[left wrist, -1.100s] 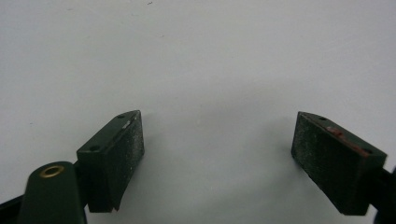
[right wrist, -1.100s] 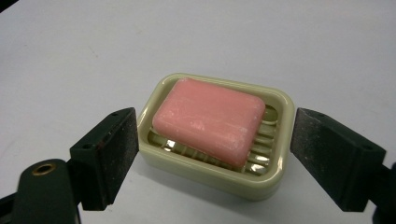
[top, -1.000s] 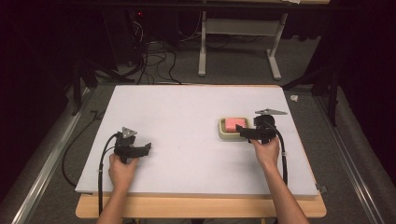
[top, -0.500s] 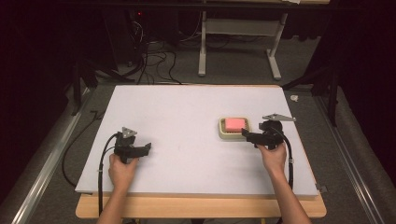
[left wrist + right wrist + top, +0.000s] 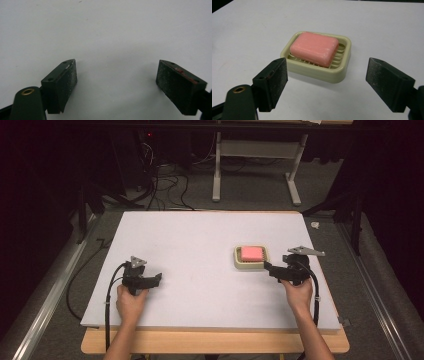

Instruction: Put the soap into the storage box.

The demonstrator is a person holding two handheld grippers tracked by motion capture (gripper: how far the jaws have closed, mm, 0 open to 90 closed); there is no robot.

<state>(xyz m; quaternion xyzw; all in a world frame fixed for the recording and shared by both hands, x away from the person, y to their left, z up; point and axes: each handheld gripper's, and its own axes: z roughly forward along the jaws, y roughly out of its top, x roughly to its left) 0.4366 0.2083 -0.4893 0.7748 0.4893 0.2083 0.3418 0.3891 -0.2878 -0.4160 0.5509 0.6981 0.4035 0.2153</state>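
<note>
A pink bar of soap [image 5: 314, 48] lies in a cream soap dish [image 5: 343, 65] on the white table top [image 5: 200, 245]; in the high view the soap [image 5: 251, 253] and dish [image 5: 238, 263] sit right of centre. My right gripper [image 5: 325, 82] stands open just short of the dish, its jaws wide apart and empty; from above the right gripper [image 5: 270, 268] points left at the dish. My left gripper [image 5: 116, 77] is open over bare table, and the left gripper [image 5: 157, 279] rests at the front left.
The white board lies on a wooden table whose front edge [image 5: 215, 342] shows below the person's forearms. A small pale object [image 5: 315, 225] lies beyond the board's right edge. Cables [image 5: 165, 185] and a stand's legs [image 5: 255, 175] are on the floor behind.
My right gripper has drawn back to the right, away from the soap dish, and now stands clear of it. The left gripper has stayed where it was.
</note>
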